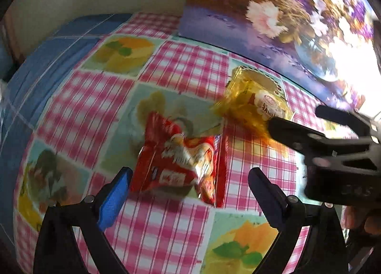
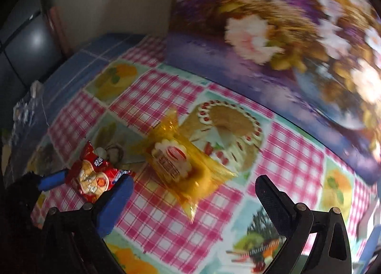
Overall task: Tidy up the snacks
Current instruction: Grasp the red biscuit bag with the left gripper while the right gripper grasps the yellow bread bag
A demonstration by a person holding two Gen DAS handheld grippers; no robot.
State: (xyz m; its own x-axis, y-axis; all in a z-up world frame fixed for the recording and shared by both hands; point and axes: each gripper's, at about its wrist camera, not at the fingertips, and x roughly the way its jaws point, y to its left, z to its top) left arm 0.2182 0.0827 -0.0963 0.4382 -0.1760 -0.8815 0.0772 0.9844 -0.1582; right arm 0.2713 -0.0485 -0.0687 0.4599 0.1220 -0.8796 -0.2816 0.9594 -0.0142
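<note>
Two snacks lie on the bench (image 1: 181, 69), on its pink-check cloth with food pictures: a red packet (image 1: 177, 162) and a yellow packet (image 2: 177, 166). They are near each other but apart, loose and at different angles, with no box, tray or basket visible in either view to receive them. By that showing the sorting looks barely begun: neither packet is lifted or lined up, and both are yet to be placed, wherever they are meant to go. The left hand-held gripper (image 1: 190, 185) stands with its fingers wide apart on either side of the red packet, low over the cloth; whether a pad touches the wrapper cannot be told through the blur. The right hand-held gripper (image 2: 194, 194) is also spread wide, with the near end of the yellow packet between its fingers and nothing clamped. Seen from the left camera, its black fingers reach in from the right, just beside that packet. A floral panel (image 1: 273, 12) rises behind the bench, and a blue surface (image 1: 47, 59) lies beyond the cloth's far-left edge. My judgement is that a pickup of each packet is the step in hand.
</note>
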